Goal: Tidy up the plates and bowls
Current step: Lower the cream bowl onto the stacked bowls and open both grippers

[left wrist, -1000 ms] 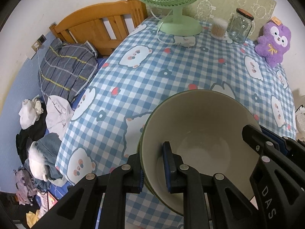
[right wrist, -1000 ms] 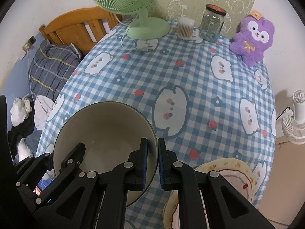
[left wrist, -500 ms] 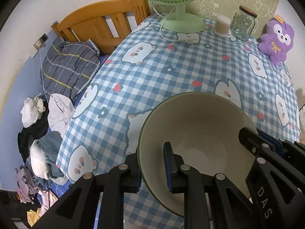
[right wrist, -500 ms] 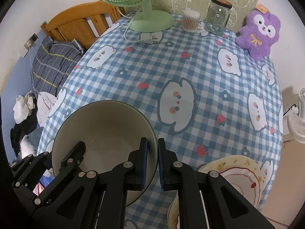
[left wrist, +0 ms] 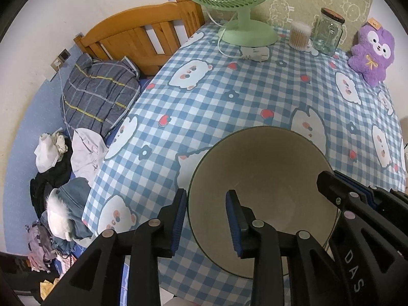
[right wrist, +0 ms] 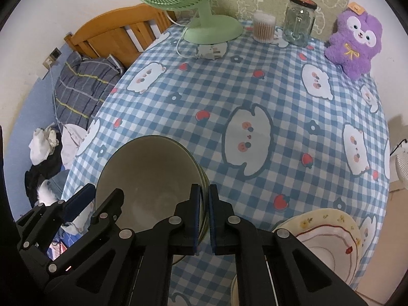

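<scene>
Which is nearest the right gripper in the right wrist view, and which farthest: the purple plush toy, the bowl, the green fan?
1. Bowl: its rim sits between the right gripper pads.
2. Purple plush toy: far right corner.
3. Green fan: far edge, left; close to the toy's distance.

Bedroom: wooden bed [left wrist: 142,35], clothes [left wrist: 99,94]

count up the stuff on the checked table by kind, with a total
bowls: 2, a stack, second rim just showing under the top one
plates: 2 at least, stacked, partly hidden by the gripper
fans: 1, green
glass jars: 1
cotton swab tubs: 1
plush toys: 1, purple
plugs: 1
total: 9
</scene>
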{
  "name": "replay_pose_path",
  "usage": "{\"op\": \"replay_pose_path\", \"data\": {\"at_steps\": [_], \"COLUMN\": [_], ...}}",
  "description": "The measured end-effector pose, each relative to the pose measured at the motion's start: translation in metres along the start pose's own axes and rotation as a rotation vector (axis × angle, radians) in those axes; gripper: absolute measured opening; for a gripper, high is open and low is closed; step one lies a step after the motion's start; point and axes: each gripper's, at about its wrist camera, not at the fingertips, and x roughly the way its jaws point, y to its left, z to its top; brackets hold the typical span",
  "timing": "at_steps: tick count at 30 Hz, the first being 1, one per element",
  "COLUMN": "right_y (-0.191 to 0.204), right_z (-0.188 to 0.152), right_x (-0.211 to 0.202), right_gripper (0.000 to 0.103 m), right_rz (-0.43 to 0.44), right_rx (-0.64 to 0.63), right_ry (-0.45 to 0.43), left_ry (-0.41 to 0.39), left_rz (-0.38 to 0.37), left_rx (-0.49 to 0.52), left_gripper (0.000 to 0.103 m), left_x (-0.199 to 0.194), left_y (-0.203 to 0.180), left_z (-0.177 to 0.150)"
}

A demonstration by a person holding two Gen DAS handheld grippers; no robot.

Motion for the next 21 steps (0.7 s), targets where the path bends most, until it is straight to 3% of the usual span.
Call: {"op": "replay_pose_path", "data": {"at_steps": [5,11,15,18,19,20,21], "right_y": [0.0,-0.002,-0.002,-0.001,-0.001,0.0,0.0], "right_z": [-0.002,-0.008,-0.008,-0.011,-0.014,-0.017,-0.02], "right_x": [0.006,0.007,0.006,0.006,0.006,0.005,0.006], "right_gripper": [0.009,0.01,0.011,0.013,0.014,0.023,0.038], "right_rz": [-0.006,-0.013,-0.012,-0.008,-0.005,-0.005,-0.018], "right_rx": [0.008,0.033,0.033,0.015,0.014,0.014,0.023], "right_ry": [0.006,-0.044,-0.066,-0.113,-0.139,-0.157,-0.172], "left_ry": [0.02,-0.016,-0.068,-0.116,-0.138,-0.158,-0.177], "left_rz": [-0.012,-0.024,-0.043,-0.07,-0.085,-0.097,-0.106], "left_rx": [0.004,0.024,0.052,0.084,0.09,0.097,0.111], "left_gripper": [0.033,0.036,0.042,0.052,0.056,0.058,0.061], "left_x": [0.008,0.011,0.012,0.013,0.012,0.012,0.012], "left_y": [0.002,-0.001,-0.002,-0.004,-0.004,-0.004,-0.005], "left_z": [-0.003,-0.004,-0.003,-0.006,-0.008,-0.01,-0.012]}}
